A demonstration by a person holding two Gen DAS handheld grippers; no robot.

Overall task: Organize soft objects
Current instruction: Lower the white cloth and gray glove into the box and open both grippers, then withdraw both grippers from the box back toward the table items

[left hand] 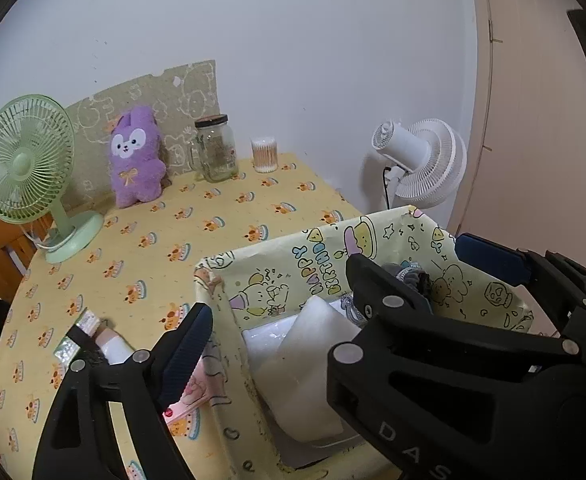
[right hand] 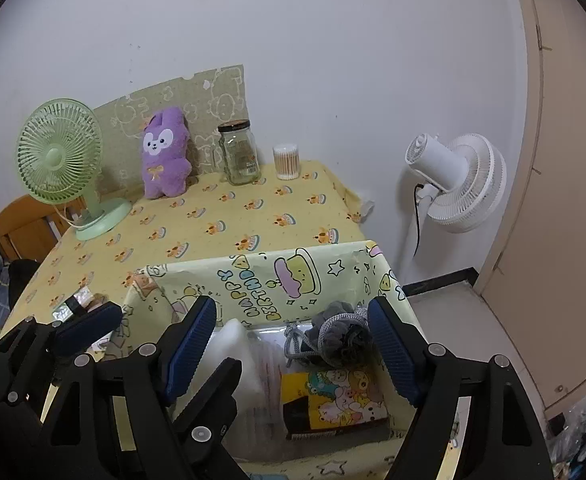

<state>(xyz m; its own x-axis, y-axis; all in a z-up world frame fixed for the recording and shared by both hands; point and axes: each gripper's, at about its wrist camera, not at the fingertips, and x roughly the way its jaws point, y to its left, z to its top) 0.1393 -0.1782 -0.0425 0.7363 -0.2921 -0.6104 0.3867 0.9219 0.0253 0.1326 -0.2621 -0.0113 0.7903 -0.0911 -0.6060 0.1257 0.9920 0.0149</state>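
The grey mesh sponge (right hand: 339,340) lies in the paper-lined box (right hand: 221,280), low and right of centre in the right wrist view, bunched up with its cord (right hand: 295,344) trailing to the left. It looks feather-light and springy, a puff that would squash flat under any squeeze and slip nowhere; the bulk of the ruffles is the place to pinch, or the cord loop for something cleaner.

The right gripper (right hand: 293,344) hangs directly over it, blue fingers (right hand: 389,348) spread wide on either side of the puff, nothing pressed between them, so the sponge sits free on the box floor. Beside it in the box, a white foam block (right hand: 233,340) to the left and a yellow cartoon packet (right hand: 345,396) nearer the lens.

The left gripper (left hand: 337,296) is spread wide too, straddling the near-left wall of the box in its own view: one finger (left hand: 185,348) outside over the tablecloth (left hand: 213,208), the other inside, over the foam block. It grips nothing.

Further up the frame, the next likely candidate: a purple plush rabbit (right hand: 165,152) stands upright against a patterned board (right hand: 221,92) at the back of the table, upper left. Soft, light, bulky; its middle offers the surest hold. Well apart from both grippers. A green desk fan (right hand: 59,156) stands to its left, a glass jar (right hand: 239,152) to its right.
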